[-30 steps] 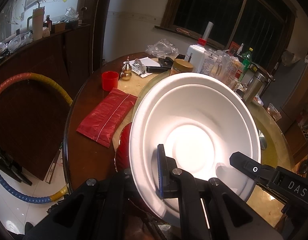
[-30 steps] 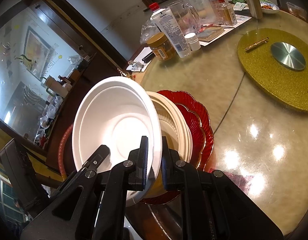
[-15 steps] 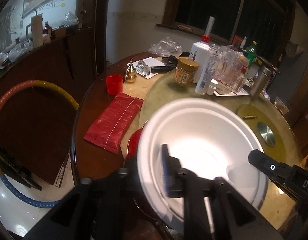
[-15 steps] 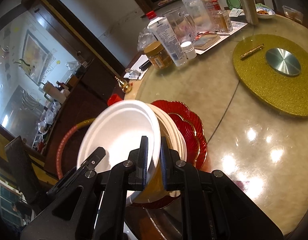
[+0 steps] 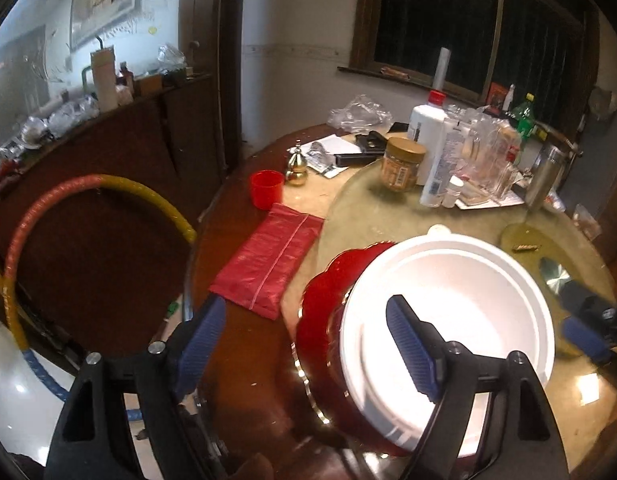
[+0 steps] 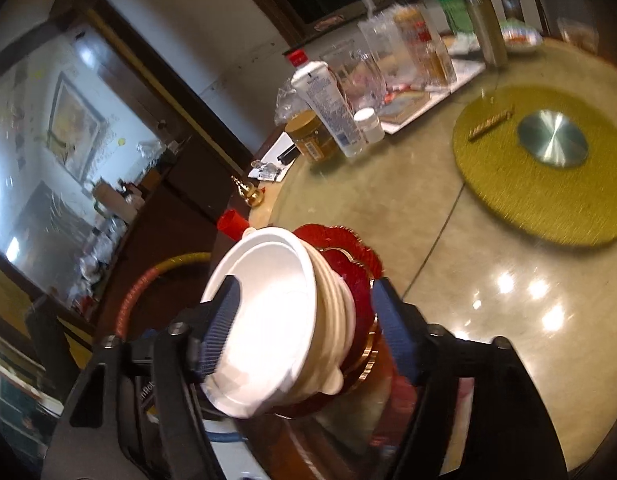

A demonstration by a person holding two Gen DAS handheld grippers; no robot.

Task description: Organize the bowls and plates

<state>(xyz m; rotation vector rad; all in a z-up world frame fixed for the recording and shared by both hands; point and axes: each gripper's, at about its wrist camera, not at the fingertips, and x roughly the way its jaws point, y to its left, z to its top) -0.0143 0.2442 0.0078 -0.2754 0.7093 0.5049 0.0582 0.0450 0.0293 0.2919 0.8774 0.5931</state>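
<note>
No label on the bottles at upper right is reading clearly. Both tongs have just been opening, letting go of the white bowl [image 5: 448,312], which a second ago was clamped by its rim. It is now sitting in the cream bowl stack [image 6: 340,320] on the red plates [image 5: 328,300], lower centre. The left gripper [image 5: 304,344] and right gripper [image 6: 304,320] are angling downward, released and straddling it.

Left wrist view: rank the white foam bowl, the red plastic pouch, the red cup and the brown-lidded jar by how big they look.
1. White foam bowl, though it sits nearest the camera.
2. Red plastic pouch.
3. Brown-lidded jar and red cup: too close to rank.
</note>
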